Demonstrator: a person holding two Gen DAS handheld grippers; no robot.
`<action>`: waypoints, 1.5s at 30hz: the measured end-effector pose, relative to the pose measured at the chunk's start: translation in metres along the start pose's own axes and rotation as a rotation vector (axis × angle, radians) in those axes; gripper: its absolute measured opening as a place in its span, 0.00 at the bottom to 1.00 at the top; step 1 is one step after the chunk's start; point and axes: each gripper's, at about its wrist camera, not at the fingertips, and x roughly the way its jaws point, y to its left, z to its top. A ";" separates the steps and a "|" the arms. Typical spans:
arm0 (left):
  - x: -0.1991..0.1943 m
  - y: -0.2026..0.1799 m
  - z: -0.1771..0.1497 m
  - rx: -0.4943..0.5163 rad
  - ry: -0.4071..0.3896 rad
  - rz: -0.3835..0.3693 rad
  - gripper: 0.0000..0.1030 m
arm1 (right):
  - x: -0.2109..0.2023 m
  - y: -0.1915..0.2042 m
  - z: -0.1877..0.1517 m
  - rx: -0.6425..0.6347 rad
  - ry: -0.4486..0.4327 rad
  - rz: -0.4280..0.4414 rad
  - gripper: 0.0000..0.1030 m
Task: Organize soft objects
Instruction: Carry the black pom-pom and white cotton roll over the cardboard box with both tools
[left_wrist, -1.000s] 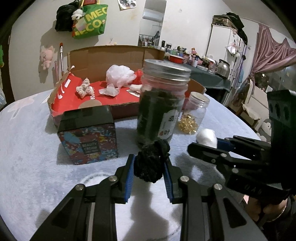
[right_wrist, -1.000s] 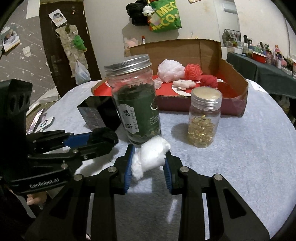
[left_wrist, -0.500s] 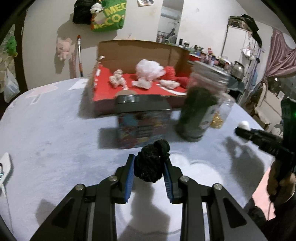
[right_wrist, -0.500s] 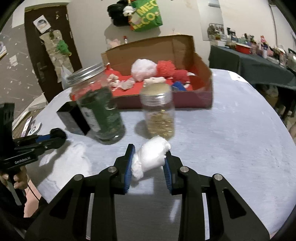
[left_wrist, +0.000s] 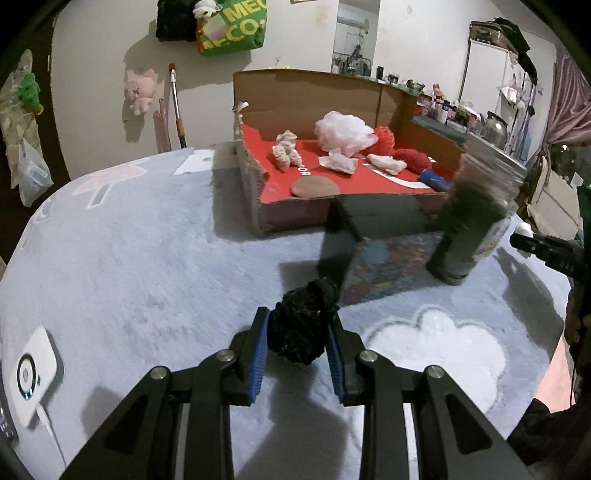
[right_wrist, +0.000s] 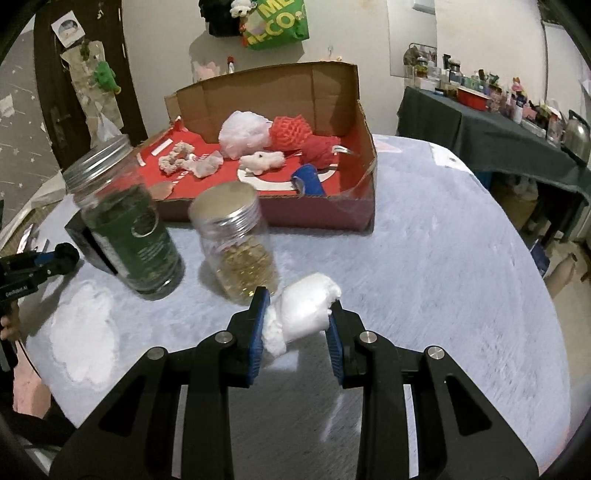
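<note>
Soft objects in hand on both sides — black fuzzy ball (left_wrist: 301, 332) clamped between the left fingers (left_wrist: 255, 354), white soft wad (right_wrist: 301, 308) pinched between the right fingers (right_wrist: 256, 332), both clear of the desk (left_wrist: 129, 266). Ahead of both: cardboard box (right_wrist: 364, 192) with its red floor already holding soft pieces (white puff, red mesh balls). Directly ahead of the right fingers, amber jar (right_wrist: 236, 251) and green jar (right_wrist: 125, 229); ahead and right of the left fingers, patterned tin (left_wrist: 388, 254). Best carried high over those, grip kept firm, released only once past the box's front wall — low, so nothing bounces out.
</note>
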 end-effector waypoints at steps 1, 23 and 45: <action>0.001 0.002 0.002 0.004 0.002 0.000 0.30 | 0.001 -0.001 0.002 -0.005 0.001 -0.003 0.27; 0.006 0.003 0.056 0.200 0.038 -0.033 0.30 | 0.019 -0.010 0.055 -0.188 0.031 -0.034 0.27; 0.092 -0.076 0.164 0.333 0.188 -0.233 0.30 | 0.093 0.027 0.143 -0.221 0.200 0.265 0.27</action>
